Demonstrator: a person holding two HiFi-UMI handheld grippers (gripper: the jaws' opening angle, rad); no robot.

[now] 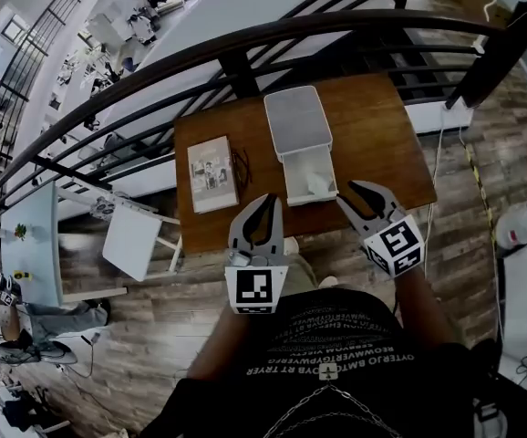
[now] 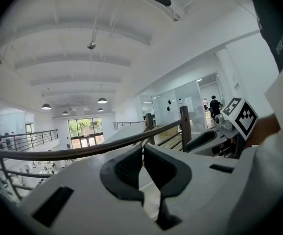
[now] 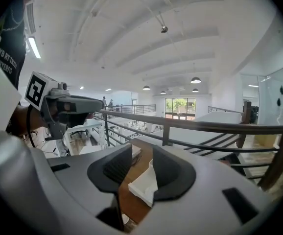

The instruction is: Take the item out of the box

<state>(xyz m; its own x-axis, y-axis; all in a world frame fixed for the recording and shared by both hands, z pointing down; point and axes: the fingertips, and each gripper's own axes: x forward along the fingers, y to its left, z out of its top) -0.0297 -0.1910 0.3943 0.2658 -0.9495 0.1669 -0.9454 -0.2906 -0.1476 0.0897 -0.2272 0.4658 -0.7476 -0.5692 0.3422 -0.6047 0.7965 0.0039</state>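
Note:
An open white box (image 1: 310,177) stands on a small wooden table (image 1: 387,144), with its grey-white lid (image 1: 296,120) lying just behind it. Something white lies inside the box; its shape is unclear. My left gripper (image 1: 269,199) hovers at the table's front edge, left of the box, jaws shut and empty. To the right of the box's front corner, my right gripper (image 1: 346,192) is slightly open and holds nothing. In the right gripper view, the box corner (image 3: 144,185) shows between the jaws of the right gripper (image 3: 142,153). The left gripper (image 2: 144,151) points over the railing.
A booklet (image 1: 211,173) lies on the table's left half with a thin dark looped object (image 1: 242,164) beside it. A dark metal railing (image 1: 245,39) runs right behind the table. A white stool (image 1: 134,240) stands on the wooden floor to the left.

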